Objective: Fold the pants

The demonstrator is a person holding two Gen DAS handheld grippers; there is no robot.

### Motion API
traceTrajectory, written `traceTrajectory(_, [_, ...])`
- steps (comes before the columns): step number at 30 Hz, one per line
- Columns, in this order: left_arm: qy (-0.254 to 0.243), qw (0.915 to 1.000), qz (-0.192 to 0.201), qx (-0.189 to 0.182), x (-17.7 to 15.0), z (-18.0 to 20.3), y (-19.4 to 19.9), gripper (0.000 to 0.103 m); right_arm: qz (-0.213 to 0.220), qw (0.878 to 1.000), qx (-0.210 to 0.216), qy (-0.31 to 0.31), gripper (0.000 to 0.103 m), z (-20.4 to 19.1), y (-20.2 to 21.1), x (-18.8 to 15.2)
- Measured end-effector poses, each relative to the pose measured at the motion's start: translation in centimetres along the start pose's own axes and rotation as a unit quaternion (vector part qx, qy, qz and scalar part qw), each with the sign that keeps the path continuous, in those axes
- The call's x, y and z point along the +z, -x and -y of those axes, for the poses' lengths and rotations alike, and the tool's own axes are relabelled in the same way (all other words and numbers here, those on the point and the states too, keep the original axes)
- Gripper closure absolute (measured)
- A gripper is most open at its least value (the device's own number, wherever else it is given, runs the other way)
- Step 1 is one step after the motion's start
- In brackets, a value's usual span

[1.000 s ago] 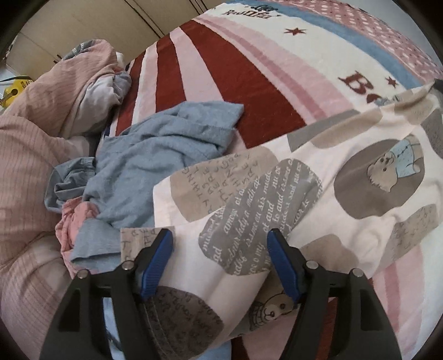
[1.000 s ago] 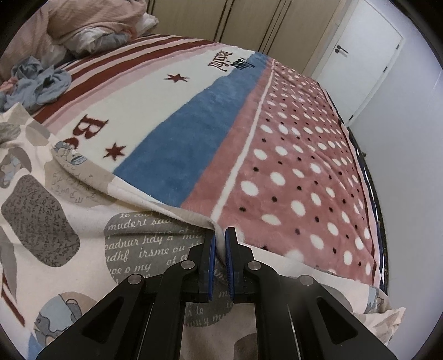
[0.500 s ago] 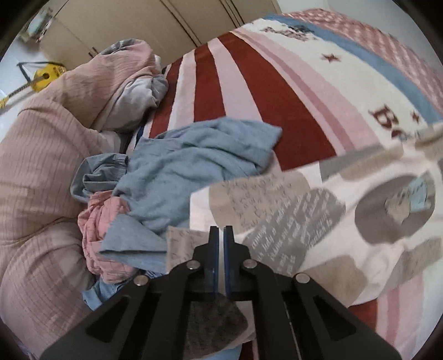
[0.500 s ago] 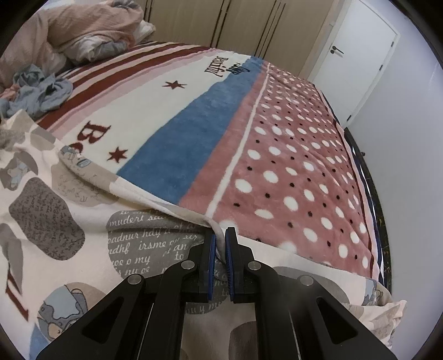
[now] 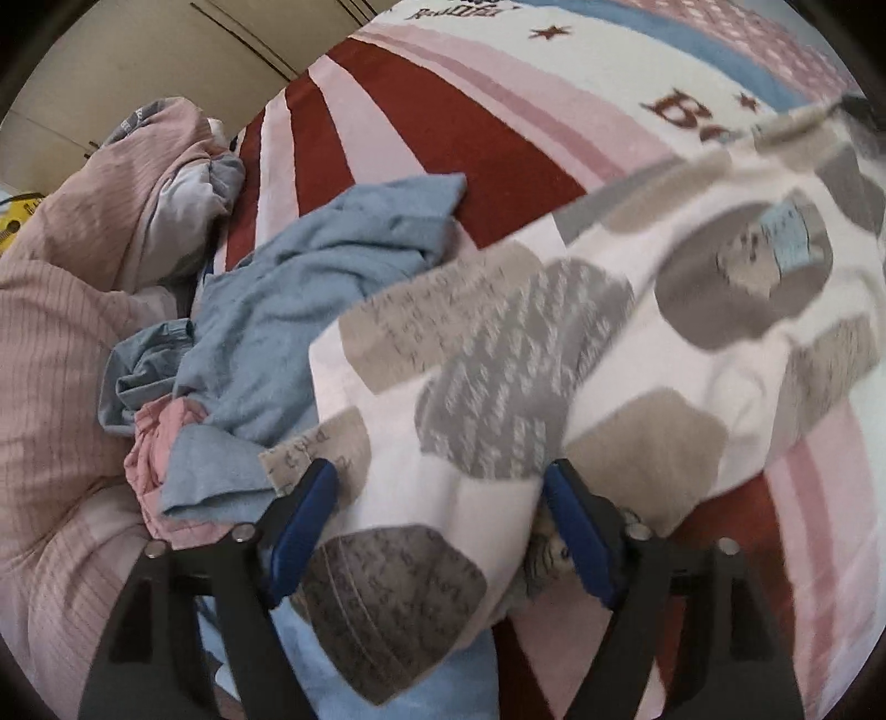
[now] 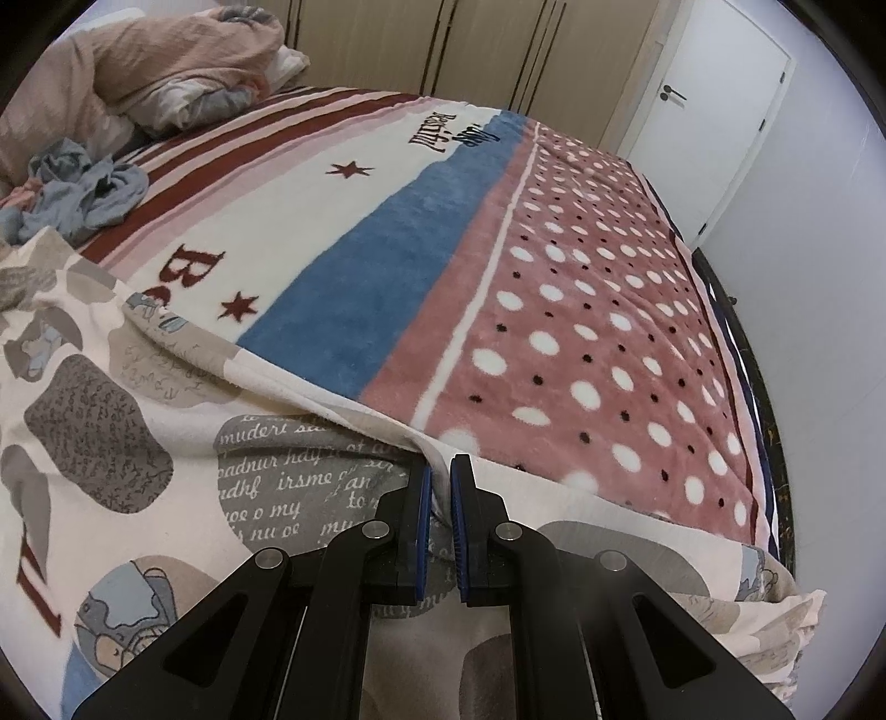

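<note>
This is a bedroom in a home: a wide bed (image 6: 581, 332) with a colourful blanket (image 6: 387, 266), crumpled bedding (image 6: 166, 61) far left, wardrobe doors (image 6: 470, 50) behind, a white door (image 6: 714, 122) far right.

Motion-blurred across the printed pants (image 5: 531, 387) in the left wrist view; lettering there unreadable. Cut off at the lower edge in both views.

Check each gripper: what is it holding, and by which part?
Right gripper pinches the patterned pants by a raised fold at their far edge. Left gripper has just opened; pants lie between its fingers, unheld.
</note>
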State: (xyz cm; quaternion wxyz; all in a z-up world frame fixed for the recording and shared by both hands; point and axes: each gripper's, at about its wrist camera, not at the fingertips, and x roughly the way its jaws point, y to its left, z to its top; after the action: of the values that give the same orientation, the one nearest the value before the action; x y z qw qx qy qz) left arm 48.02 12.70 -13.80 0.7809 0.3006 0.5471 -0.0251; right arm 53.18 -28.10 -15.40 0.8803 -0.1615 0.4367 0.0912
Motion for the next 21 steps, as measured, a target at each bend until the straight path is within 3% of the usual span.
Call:
traceTrajectory(1, [0.001, 1.0000, 0.003, -0.001, -0.3, 0.1, 0.2, 0.056, 0.001, 1.000, 0.001, -0.001, 0.101, 0.0, 0.0, 0.0])
traceTrajectory(4, [0.011, 0.9998, 0.012, 0.010, -1.0, 0.0, 1.0, 0.081, 0.001, 1.000, 0.000, 0.001, 0.101, 0.1, 0.1, -0.1])
traceTrajectory(6, [0.020, 0.9995, 0.021, 0.012, -1.2, -0.3, 1.6, 0.088, 0.001, 1.000, 0.001, -0.001, 0.101, 0.1, 0.1, -0.1])
traceTrajectory(9, [0.024, 0.9993, 0.028, -0.003, -1.2, -0.7, 2.1, 0.089, 0.001, 1.000, 0.003, -0.003, 0.101, 0.1, 0.1, -0.1])
traceTrajectory(11, [0.021, 0.9994, 0.024, -0.010, -1.0, -1.2, 2.0, 0.081, 0.000, 1.000, 0.003, -0.002, 0.101, 0.1, 0.1, -0.2])
traceTrajectory(13, [0.040, 0.9986, 0.029, -0.017, -0.8, -2.3, 2.0, 0.023, 0.000, 1.000, 0.004, -0.001, 0.101, 0.0, 0.1, -0.3])
traceTrajectory(14, [0.053, 0.9975, 0.042, -0.019, -0.7, -3.0, 2.2, 0.019, 0.000, 1.000, 0.004, -0.001, 0.101, -0.1, 0.1, -0.3])
traceTrajectory(17, [0.120, 0.9888, 0.073, -0.050, -0.6, -6.3, 2.5, 0.019, -0.002, 1.000, 0.006, -0.002, 0.101, -0.1, 0.0, -0.3])
traceTrajectory(21, [0.180, 0.9803, 0.051, -0.062, -0.5, -8.6, 0.6, 0.020, -0.004, 1.000, 0.006, -0.001, 0.101, -0.1, -0.4, -0.4])
